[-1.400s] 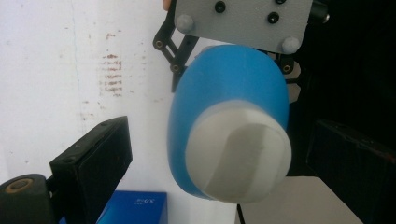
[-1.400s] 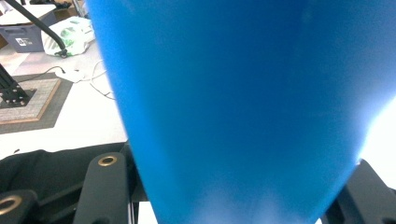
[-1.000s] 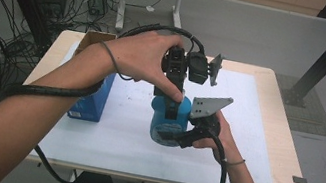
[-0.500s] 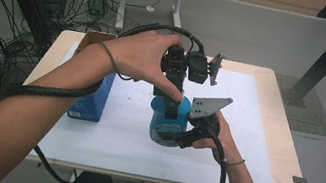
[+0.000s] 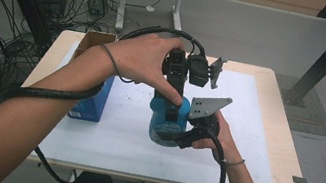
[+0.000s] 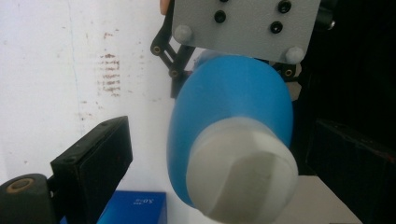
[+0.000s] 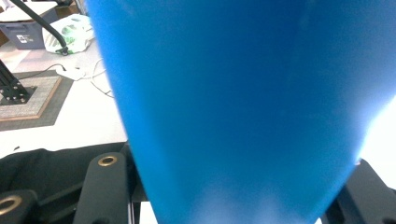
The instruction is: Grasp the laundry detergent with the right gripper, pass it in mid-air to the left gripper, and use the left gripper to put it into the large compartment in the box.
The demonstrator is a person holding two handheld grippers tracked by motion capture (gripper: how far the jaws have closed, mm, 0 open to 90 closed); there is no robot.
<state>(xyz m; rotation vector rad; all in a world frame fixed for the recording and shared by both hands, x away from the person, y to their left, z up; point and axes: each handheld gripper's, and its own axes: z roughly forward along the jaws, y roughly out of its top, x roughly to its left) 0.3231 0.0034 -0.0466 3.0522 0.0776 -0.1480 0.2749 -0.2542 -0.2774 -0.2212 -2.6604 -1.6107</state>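
Clamping blue bottle point(image 5: 166, 120): right tongs point(image 5: 178, 136); left tongs point(image 6: 201, 154) apart around white cap point(image 6: 243, 172).

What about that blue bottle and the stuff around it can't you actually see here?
- Blue bottle: its label, in the high view, is covered by the left hand and right gripper.
- White cap: blurred in the left gripper view.
- Blue box: its print is too small; forearm overlaps it.
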